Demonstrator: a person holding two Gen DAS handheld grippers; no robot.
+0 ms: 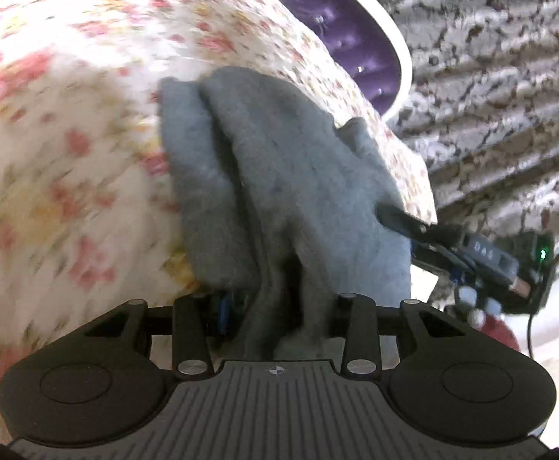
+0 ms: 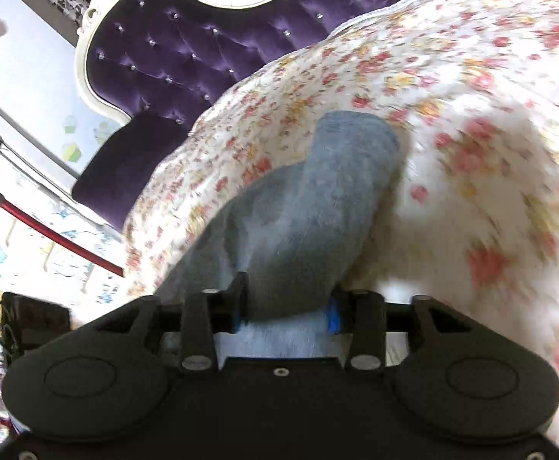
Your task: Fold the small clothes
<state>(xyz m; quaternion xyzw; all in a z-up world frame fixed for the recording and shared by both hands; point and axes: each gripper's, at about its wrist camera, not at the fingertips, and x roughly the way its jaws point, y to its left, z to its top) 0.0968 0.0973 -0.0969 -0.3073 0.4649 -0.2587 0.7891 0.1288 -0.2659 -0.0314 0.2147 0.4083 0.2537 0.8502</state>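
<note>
A small grey-blue fleece garment [image 1: 272, 176] hangs bunched over the floral bedspread [image 1: 68, 122]. My left gripper [image 1: 275, 306] is shut on its near edge; the cloth hides the fingertips. In the left wrist view the right gripper [image 1: 406, 226] grips the garment's right edge. In the right wrist view the same garment [image 2: 306, 207] drapes forward from my right gripper [image 2: 287, 310], which is shut on it, the cloth bulging between the fingers. The far end of the garment rests on the bedspread [image 2: 452, 88].
A purple tufted headboard with a white frame [image 2: 172, 50] stands behind the bed, also in the left wrist view [image 1: 348, 30]. Patterned grey wallpaper [image 1: 502, 76] is at the right. A red rod [image 2: 61, 239] and a black device [image 2: 34, 318] lie off the bed's left side.
</note>
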